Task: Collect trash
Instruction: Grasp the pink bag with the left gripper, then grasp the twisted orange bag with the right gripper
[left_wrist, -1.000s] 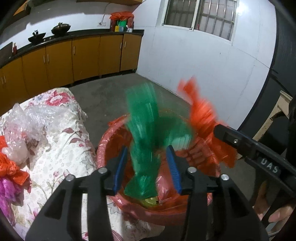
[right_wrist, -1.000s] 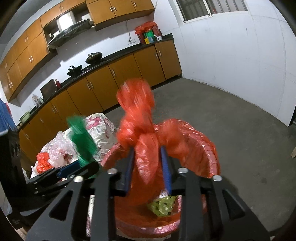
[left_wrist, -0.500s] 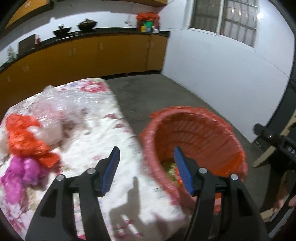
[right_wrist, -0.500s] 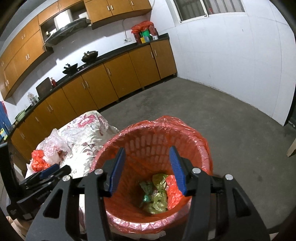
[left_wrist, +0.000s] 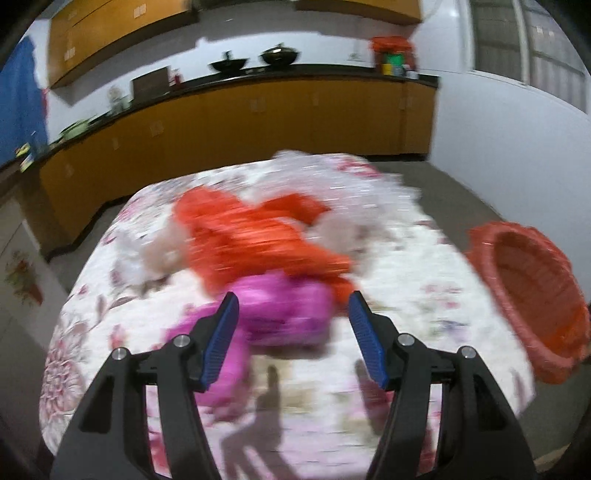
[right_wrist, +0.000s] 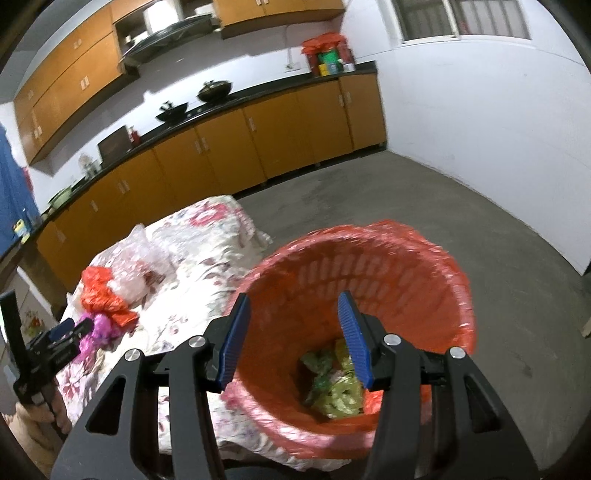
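My left gripper (left_wrist: 291, 332) is open and empty, just short of a crumpled pink bag (left_wrist: 284, 314) on the floral-covered table (left_wrist: 424, 295). A crumpled orange bag (left_wrist: 251, 243) and clear plastic (left_wrist: 159, 254) lie behind it. My right gripper (right_wrist: 293, 336) is open and empty above the red-lined trash basket (right_wrist: 436, 258), which holds green and red bags (right_wrist: 332, 384). The left gripper also shows in the right wrist view (right_wrist: 70, 330) by the pink bag (right_wrist: 98, 328).
The basket stands off the table's right edge in the left wrist view (left_wrist: 524, 288). Orange kitchen cabinets (right_wrist: 258, 144) with a black counter run along the back wall. Grey concrete floor (right_wrist: 406, 192) lies beyond, bounded by a white wall (right_wrist: 480, 122).
Both grippers opened and dropped a green bag and an orange bag into the basket. The left gripper then swung left from the basket to the trash pile on the table.
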